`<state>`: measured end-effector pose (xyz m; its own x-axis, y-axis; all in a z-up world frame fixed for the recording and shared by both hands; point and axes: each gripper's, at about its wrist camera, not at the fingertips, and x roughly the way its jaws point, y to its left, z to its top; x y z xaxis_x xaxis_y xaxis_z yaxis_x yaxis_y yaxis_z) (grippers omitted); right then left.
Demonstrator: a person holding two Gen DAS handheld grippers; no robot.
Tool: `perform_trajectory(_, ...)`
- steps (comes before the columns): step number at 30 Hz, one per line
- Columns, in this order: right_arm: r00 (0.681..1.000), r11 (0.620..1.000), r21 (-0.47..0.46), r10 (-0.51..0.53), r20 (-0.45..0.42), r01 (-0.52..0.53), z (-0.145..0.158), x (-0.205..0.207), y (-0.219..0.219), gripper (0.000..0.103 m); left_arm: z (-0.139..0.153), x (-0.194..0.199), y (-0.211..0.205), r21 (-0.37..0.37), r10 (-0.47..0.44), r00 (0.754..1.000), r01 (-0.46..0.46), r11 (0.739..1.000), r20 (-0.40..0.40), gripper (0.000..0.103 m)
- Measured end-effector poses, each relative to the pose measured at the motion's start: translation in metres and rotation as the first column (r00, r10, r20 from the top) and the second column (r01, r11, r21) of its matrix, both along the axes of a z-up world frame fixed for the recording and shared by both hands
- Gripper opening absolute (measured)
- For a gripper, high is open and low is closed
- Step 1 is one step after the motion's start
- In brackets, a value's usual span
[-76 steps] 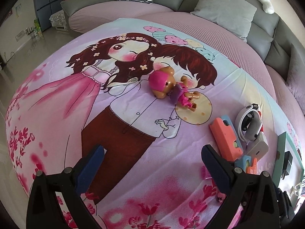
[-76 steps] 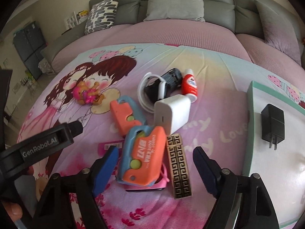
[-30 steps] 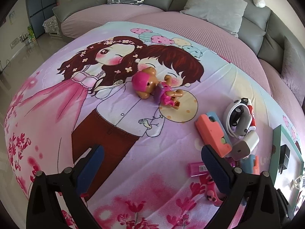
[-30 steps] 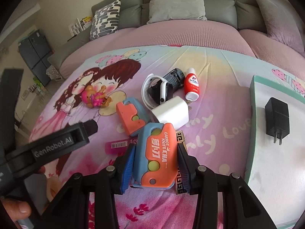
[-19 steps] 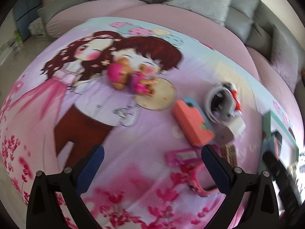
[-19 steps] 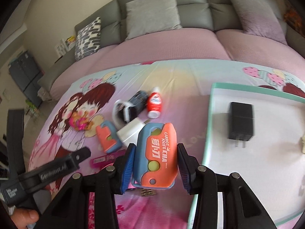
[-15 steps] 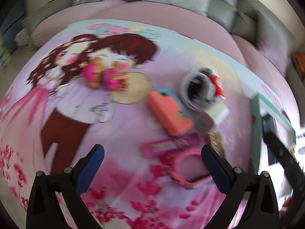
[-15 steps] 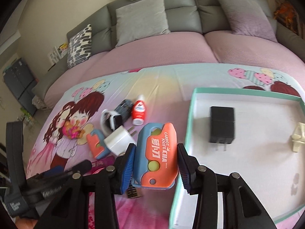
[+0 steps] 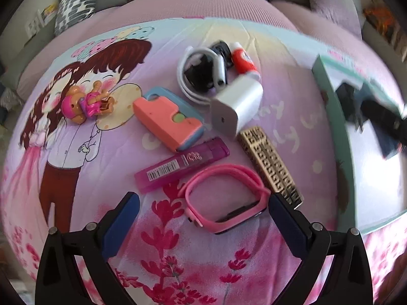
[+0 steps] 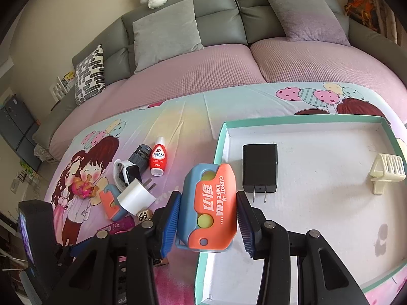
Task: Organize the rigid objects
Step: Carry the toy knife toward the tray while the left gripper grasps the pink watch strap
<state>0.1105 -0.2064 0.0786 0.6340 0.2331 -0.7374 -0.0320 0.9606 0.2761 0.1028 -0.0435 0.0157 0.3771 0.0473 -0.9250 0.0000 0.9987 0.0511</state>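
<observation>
Carried since a second ago from above the pile on the bed sheet (image 10: 193, 117) to the near-left rim of the teal tray (image 10: 218, 142): the orange-and-blue carrot knife toy (image 10: 209, 207), clamped upright between the blue pads of the right gripper (image 10: 208, 217). Jaws part-way closed, pressing both flanks of the toy, width unchanged over that second. Already lying in the tray: a black charger (image 10: 259, 169) and a cream plastic clip (image 10: 388, 171). Probably only a short move inward and a release left for this piece.

Swung over the remaining pile meanwhile: the left gripper (image 9: 203, 218), where before only the doll and the pile's edge showed ahead of it. Jaws wide apart, grasping nothing, touching nothing that can be seen. Straight between the pads now, on the sheet: a pink wristband (image 9: 226, 198). Just beyond it, a purple lighter (image 9: 182, 164), a gold patterned bar (image 9: 271, 164), a second orange knife toy (image 9: 168, 119), a white charger (image 9: 237, 106), a coiled white cable (image 9: 201, 73), a red bottle (image 9: 243, 58); further left, a small doll (image 9: 85, 103). Likely next pick: the wristband. Most of the sorting not yet done.
</observation>
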Motion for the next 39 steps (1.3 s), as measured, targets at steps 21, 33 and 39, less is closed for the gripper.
perform_trajectory(21, 1.000, 1.000, -0.006, -0.007, -0.024, 0.007, -0.005, 0.002, -0.001, 0.046, 0.004, 0.002, 0.002, -0.061, -0.010, 1.000, 0.011, 0.998, 0.019, 0.071)
perform_trajectory(33, 1.000, 1.000, 0.007, -0.020, 0.016, 0.020, 0.004, -0.004, -0.005, 0.046, 0.034, -0.010, 0.015, -0.208, 0.036, 0.991, -0.009, 0.978, 0.127, 0.070)
perform_trajectory(39, 0.998, 0.999, 0.010, -0.034, 0.045, 0.033, 0.014, -0.007, -0.009, 0.046, 0.063, -0.016, 0.021, -0.268, 0.071, 0.972, -0.008, 0.963, 0.226, 0.070)
